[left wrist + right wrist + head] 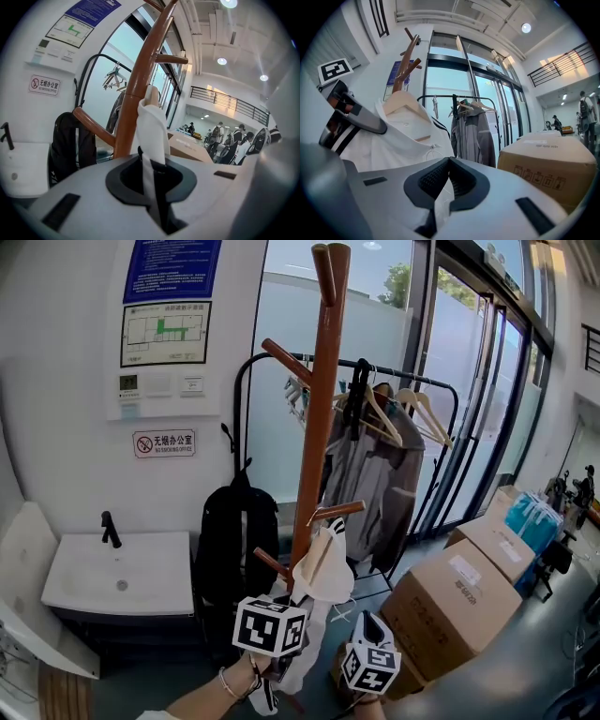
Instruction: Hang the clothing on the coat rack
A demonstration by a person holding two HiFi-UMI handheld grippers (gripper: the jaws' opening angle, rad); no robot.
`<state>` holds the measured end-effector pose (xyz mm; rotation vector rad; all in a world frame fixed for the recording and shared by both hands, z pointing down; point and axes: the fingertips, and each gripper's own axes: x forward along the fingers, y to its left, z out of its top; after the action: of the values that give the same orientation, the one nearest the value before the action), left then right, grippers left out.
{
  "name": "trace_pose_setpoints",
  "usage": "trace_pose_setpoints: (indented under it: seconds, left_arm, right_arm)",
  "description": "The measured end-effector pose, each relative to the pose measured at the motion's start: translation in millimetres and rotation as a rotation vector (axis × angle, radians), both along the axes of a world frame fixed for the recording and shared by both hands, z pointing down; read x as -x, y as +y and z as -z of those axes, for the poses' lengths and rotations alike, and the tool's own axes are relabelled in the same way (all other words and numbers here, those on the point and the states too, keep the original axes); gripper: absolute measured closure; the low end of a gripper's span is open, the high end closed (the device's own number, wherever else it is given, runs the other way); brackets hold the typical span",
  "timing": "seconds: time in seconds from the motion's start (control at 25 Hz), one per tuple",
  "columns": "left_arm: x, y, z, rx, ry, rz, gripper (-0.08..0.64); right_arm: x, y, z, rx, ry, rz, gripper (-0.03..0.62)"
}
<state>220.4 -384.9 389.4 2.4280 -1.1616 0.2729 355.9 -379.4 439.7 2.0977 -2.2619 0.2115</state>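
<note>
A white garment (323, 570) with black stripes sits on a wooden hanger right against the brown wooden coat rack (317, 427), just under a lower peg (339, 511). My left gripper (271, 625) is below it, shut on a fold of the white striped cloth (152, 126) that stands up from its jaws beside the rack's pole (133, 96). My right gripper (371, 667) is lower right, its jaws (448, 163) closed on thin white cloth of the same garment (408, 138). The hanger (401, 100) shows in the collar.
A black backpack (234, 540) hangs left of the rack, beside a white sink (117, 582). Behind stands a black clothes rail with a grey jacket (375, 479) and empty hangers. Cardboard boxes (455, 601) are stacked at the right along glass doors. People stand far off (234, 140).
</note>
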Motion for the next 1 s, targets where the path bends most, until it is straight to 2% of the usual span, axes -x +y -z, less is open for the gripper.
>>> trace_pose_setpoints:
  seconds: [0.36, 0.6, 1.0]
  left_arm:
    - [6.2, 1.7, -3.8, -0.073, -0.104, -0.07, 0.509]
    - [6.1, 5.7, -2.0, -0.089, -0.087, -0.11, 0.44]
    - [5.4, 15.7, 3.4, -0.134, -0.084, -0.162, 0.426]
  right_arm:
    - [10.2, -0.2, 4.6, 0.0, 0.013, -0.011, 0.571]
    - [13.6, 1.3, 10.2, -0.009, 0.016, -0.029, 0.571]
    - [21.4, 9.7, 15.7, -0.017, 0.022, -0.055, 0.571]
